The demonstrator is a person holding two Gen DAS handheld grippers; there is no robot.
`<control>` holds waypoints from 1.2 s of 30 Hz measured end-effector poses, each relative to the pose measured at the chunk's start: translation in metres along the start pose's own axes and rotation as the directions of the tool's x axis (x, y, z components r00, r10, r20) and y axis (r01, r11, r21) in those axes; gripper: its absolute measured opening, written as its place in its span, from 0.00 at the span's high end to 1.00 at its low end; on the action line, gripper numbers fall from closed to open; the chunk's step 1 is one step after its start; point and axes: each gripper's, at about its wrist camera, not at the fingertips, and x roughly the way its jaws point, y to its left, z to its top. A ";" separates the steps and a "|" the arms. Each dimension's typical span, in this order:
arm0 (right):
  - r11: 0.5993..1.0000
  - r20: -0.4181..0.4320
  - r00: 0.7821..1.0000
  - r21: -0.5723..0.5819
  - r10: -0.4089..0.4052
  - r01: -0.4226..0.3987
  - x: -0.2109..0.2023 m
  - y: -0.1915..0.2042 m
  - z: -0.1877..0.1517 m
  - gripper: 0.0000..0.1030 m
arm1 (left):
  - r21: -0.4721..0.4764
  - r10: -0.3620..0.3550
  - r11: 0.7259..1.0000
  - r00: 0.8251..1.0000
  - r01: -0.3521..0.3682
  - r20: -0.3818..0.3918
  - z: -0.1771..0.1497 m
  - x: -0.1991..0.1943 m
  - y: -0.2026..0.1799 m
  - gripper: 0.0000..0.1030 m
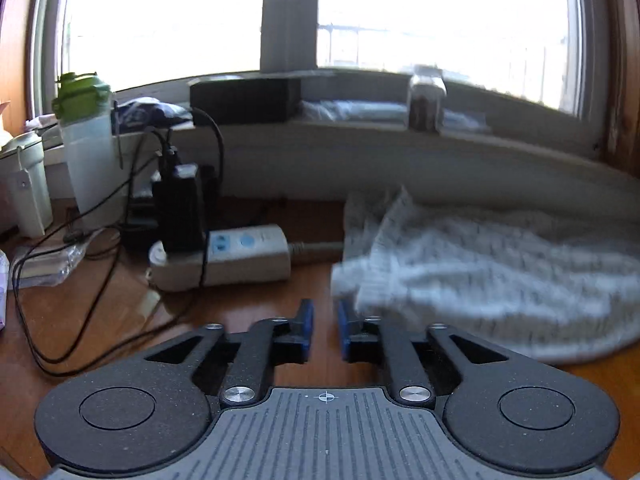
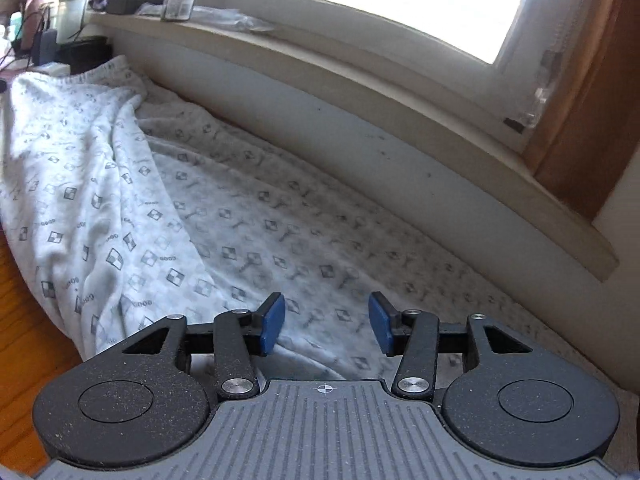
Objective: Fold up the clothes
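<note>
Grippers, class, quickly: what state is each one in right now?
Left gripper: slightly open, holding nothing, beside the garment.
Right gripper: wide open, empty, above it.

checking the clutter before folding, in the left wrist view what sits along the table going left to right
white mug → green-lidded bottle → black charger → white power strip → patterned white garment, lying just right of the left claw, which is slightly open and holds nothing.

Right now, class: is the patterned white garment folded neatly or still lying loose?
Loose, not neatly folded: the garment lies rumpled on the wooden table, one part draped unevenly over another. Neither gripper holds it.
</note>
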 end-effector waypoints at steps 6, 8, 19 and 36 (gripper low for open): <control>0.996 -0.005 0.999 0.081 0.042 -0.042 0.000 -0.018 -0.009 0.47 | 0.131 -0.141 0.982 0.990 0.139 0.007 0.039 0.028 -0.062 0.61; 0.992 0.000 0.998 0.116 0.057 -0.056 0.002 -0.023 -0.011 0.44 | 0.203 -0.193 0.959 0.980 0.198 -0.047 0.049 0.054 -0.090 0.59; 0.959 0.027 0.990 0.249 0.136 -0.138 0.001 -0.044 -0.025 0.39 | 0.246 -0.174 0.943 0.963 0.223 -0.207 0.025 0.099 -0.101 0.64; 0.966 0.036 0.994 0.235 0.099 -0.104 -0.044 -0.006 -0.048 0.39 | 0.214 -0.202 0.947 0.962 0.239 -0.181 0.016 0.060 -0.092 0.63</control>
